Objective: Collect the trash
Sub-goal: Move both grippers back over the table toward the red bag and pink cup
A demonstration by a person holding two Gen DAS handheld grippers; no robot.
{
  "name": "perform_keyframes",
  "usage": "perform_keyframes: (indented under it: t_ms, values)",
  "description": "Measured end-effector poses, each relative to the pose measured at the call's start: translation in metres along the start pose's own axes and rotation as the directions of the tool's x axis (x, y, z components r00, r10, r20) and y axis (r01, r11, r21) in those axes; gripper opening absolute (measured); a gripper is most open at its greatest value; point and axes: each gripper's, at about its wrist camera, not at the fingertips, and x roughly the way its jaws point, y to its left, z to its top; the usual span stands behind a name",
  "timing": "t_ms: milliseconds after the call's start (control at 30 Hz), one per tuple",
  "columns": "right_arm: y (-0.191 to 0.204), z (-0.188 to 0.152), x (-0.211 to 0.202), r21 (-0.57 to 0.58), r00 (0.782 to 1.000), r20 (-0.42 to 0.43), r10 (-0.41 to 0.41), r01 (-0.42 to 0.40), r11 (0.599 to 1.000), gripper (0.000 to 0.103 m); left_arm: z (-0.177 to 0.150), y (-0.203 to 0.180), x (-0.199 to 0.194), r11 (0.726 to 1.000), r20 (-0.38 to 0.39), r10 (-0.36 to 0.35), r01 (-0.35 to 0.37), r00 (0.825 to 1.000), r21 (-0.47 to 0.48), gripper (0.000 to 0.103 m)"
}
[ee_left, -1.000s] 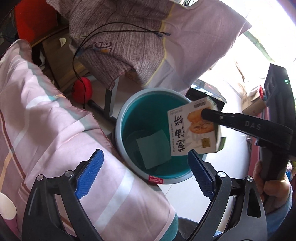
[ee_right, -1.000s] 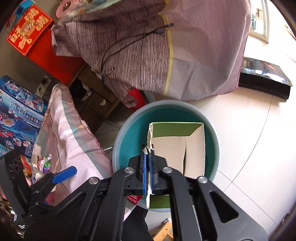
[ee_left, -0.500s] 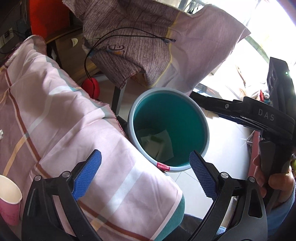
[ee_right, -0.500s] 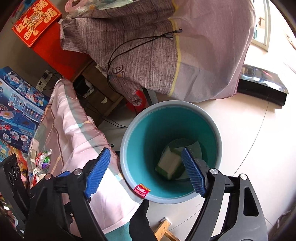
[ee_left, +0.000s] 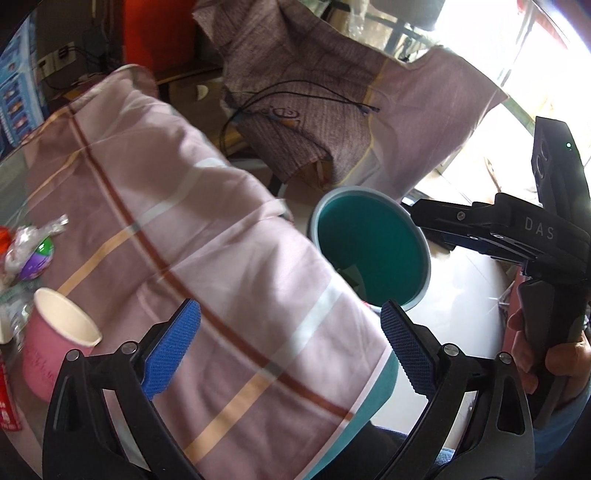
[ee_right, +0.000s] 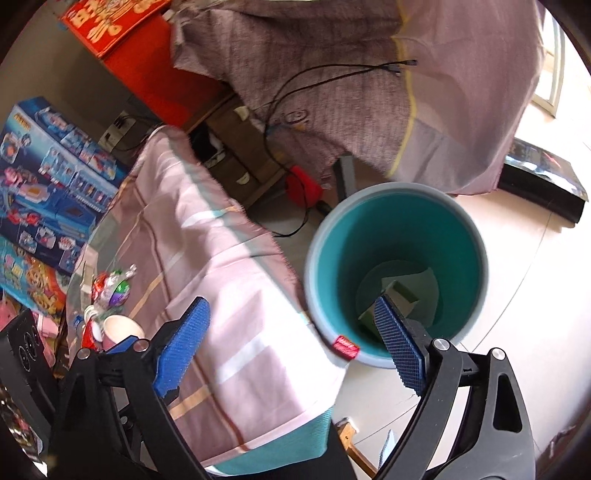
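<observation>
A teal bin point(ee_right: 458, 236) stands on the floor beside the table; it also shows in the left wrist view point(ee_left: 373, 243). A small carton point(ee_right: 400, 291) lies at its bottom on some paper. My right gripper point(ee_right: 291, 341) is open and empty above the bin's near rim. My left gripper point(ee_left: 288, 352) is open and empty above the table's pink striped cloth point(ee_left: 207, 236). A pink paper cup point(ee_left: 55, 338) stands at the left on the table, with a foil-wrapped ball point(ee_left: 35, 251) behind it. The right gripper's body point(ee_left: 517, 236) shows at the right in the left wrist view.
A grey-brown cloth point(ee_right: 332, 81) with a black cable point(ee_right: 314, 81) hangs behind the bin. Toy boxes point(ee_right: 48, 184) stand at the far left. A red box point(ee_right: 122, 22) sits at the back. A dark flat object point(ee_right: 543, 181) lies on the pale floor.
My right gripper opened and the carton dropped into the bin. Both grippers have since swung left, toward the table; the cup and wrapped ball have come into view.
</observation>
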Motion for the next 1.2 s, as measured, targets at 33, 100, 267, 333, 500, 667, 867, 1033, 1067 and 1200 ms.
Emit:
perform_keyframes:
  t_ms: [33, 100, 267, 333, 500, 667, 867, 1033, 1067, 1200]
  values:
    - [0.006, -0.001, 0.0, -0.011, 1.0, -0.003, 0.002, -0.002, 1.0, 0.087, -0.004, 0.007, -0.006, 1.0, 0.006, 0.007, -0.007, 1.0, -0.008, 0.098]
    - [0.023, -0.006, 0.002, -0.034, 1.0, -0.014, 0.012, -0.013, 0.999, 0.087, -0.012, 0.02, -0.019, 0.999, 0.02, 0.026, -0.026, 0.999, -0.024, 0.098]
    - [0.07, -0.021, 0.01, -0.102, 0.998, -0.052, 0.041, -0.046, 0.994, 0.087, -0.031, 0.061, -0.051, 0.993, 0.055, 0.086, -0.081, 0.995, -0.085, 0.099]
    - [0.09, -0.027, 0.014, -0.131, 0.996, -0.071, 0.049, -0.058, 0.99, 0.087, -0.038, 0.078, -0.062, 0.989, 0.063, 0.111, -0.104, 0.992, -0.105, 0.099]
    - [0.144, -0.048, 0.033, -0.193, 0.989, -0.136, 0.065, -0.091, 0.977, 0.087, -0.062, 0.13, -0.09, 0.969, 0.07, 0.2, -0.187, 0.977, -0.161, 0.099]
    - [0.193, -0.07, 0.053, -0.249, 0.977, -0.206, 0.06, -0.111, 0.962, 0.087, -0.089, 0.186, -0.119, 0.937, 0.076, 0.287, -0.264, 0.955, -0.227, 0.099]
    - [0.243, -0.093, 0.084, -0.283, 0.954, -0.294, 0.05, -0.137, 0.949, 0.087, -0.115, 0.246, -0.145, 0.896, 0.072, 0.383, -0.351, 0.921, -0.271, 0.099]
    - [0.268, -0.102, 0.11, -0.268, 0.941, -0.337, 0.029, -0.125, 0.955, 0.087, -0.128, 0.289, -0.149, 0.883, 0.042, 0.382, -0.351, 0.923, -0.312, 0.099]
    - [0.27, -0.102, 0.116, -0.258, 0.94, -0.34, 0.019, -0.112, 0.96, 0.087, -0.129, 0.293, -0.148, 0.884, 0.037, 0.376, -0.346, 0.926, -0.313, 0.099]
    - [0.269, -0.097, 0.134, -0.198, 0.936, -0.351, -0.001, -0.073, 0.978, 0.087, -0.131, 0.311, -0.139, 0.895, 0.02, 0.341, -0.318, 0.94, -0.313, 0.099]
